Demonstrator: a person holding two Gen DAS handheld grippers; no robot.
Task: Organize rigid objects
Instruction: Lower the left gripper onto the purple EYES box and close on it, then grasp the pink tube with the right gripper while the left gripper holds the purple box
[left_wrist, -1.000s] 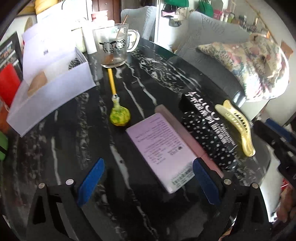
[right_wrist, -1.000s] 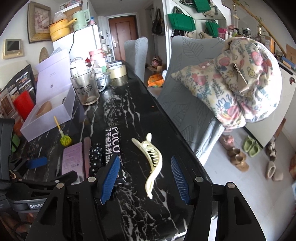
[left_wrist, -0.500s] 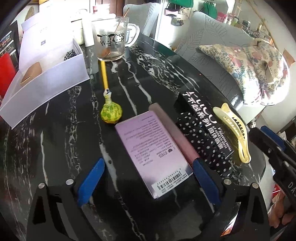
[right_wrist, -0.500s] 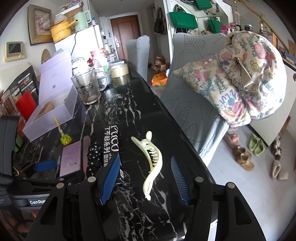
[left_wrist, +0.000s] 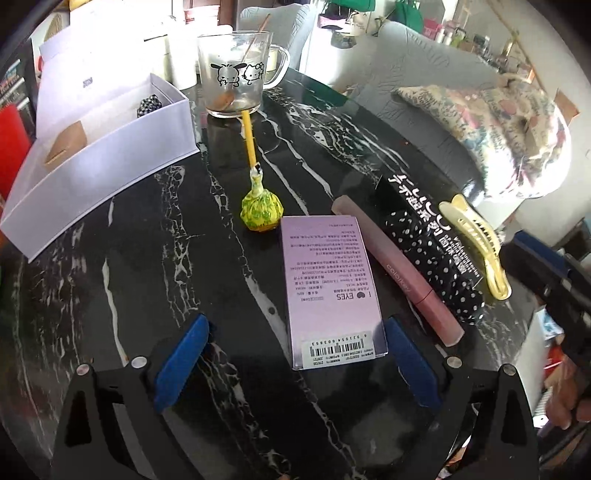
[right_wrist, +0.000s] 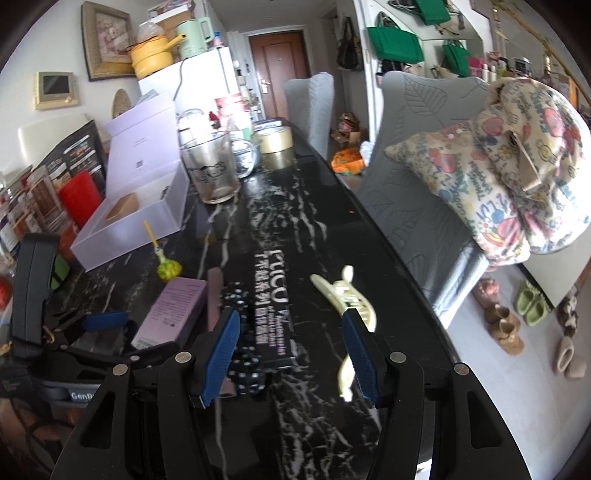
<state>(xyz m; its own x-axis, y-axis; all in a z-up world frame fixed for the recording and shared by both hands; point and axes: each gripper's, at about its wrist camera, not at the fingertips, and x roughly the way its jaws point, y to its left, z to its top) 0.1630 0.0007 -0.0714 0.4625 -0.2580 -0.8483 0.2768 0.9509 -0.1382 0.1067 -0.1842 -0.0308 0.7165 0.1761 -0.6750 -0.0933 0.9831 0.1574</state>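
On the black marble table (left_wrist: 147, 258) lie a lilac box (left_wrist: 330, 288), a pink tube (left_wrist: 399, 273), a black polka-dot item (left_wrist: 432, 266), a black lettered box (left_wrist: 417, 199), a cream hair claw (left_wrist: 476, 240) and a green-yellow lollipop (left_wrist: 260, 210). My left gripper (left_wrist: 295, 363) is open, its jaws around the near end of the lilac box. My right gripper (right_wrist: 290, 354) is open over the black lettered box (right_wrist: 271, 314) and polka-dot item (right_wrist: 240, 332); the hair claw (right_wrist: 351, 306) lies by its right finger. The lilac box (right_wrist: 173, 310) sits to the left.
An open white storage box (left_wrist: 92, 155) with small items stands at the left, a glass mug (left_wrist: 234, 74) behind it. A tape roll (right_wrist: 275, 138) sits farther back. A grey chair with a patterned pillow (right_wrist: 498, 177) stands beyond the table's right edge.
My left gripper has come forward and turned, so the lilac box now lies between its jaws. My right gripper has shifted left, from around the hair claw to over the black box.
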